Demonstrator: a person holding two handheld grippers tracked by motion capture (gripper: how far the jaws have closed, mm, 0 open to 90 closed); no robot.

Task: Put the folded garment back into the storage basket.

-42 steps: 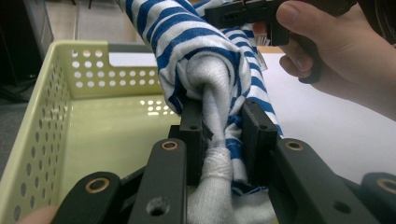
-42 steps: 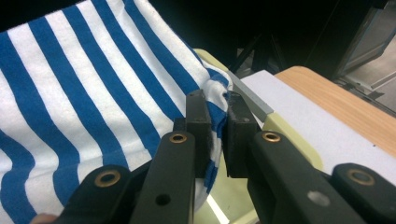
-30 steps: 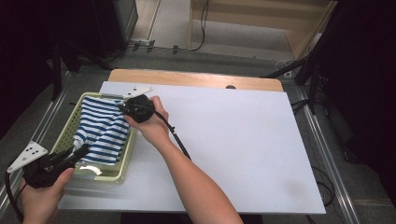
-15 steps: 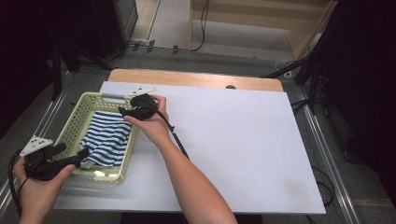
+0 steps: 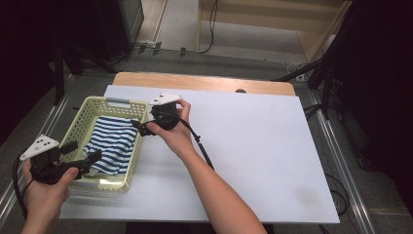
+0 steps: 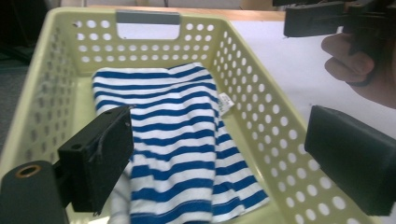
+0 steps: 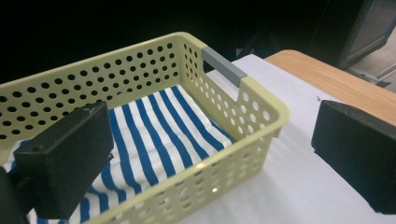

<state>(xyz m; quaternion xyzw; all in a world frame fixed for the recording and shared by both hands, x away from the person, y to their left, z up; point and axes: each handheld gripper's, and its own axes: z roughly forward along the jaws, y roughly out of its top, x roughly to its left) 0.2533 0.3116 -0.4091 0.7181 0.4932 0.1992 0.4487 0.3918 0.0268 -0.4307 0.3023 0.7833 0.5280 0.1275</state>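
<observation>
We look down on a white table top [image 5: 253, 156], its far wooden edge bare and its near corners cut off by the bottom of the high view. On its left end sits a pale yellow perforated basket [image 5: 92, 109] with a grey handle bar at the far wall; its near wall is partly hidden behind the left gripper. Inside it lies a blue and white striped cloth [image 5: 113, 144], folded and flat on the basket floor, with a small white label at one edge in the left gripper view. The cloth's near end runs out of that view, so we cannot make out how it finishes there.

We hold the left gripper [image 5: 91, 160] at the basket's near corner. Its jaws have just been opening and now stand spread wide, above the cloth without pressing it; in the left gripper view the cloth [image 6: 177, 154] shows between them, well below.

We hold the right gripper [image 5: 138, 127] over the basket's right rim, the hand covering most of its body. Its jaws have just been opening too and stand fully spread, with nothing gripped; in the right gripper view the basket's corner [image 7: 261, 105] and the cloth [image 7: 159, 135] lie between and beyond them. The jaw tips are small and dark in the high view and hard to read there.
</observation>
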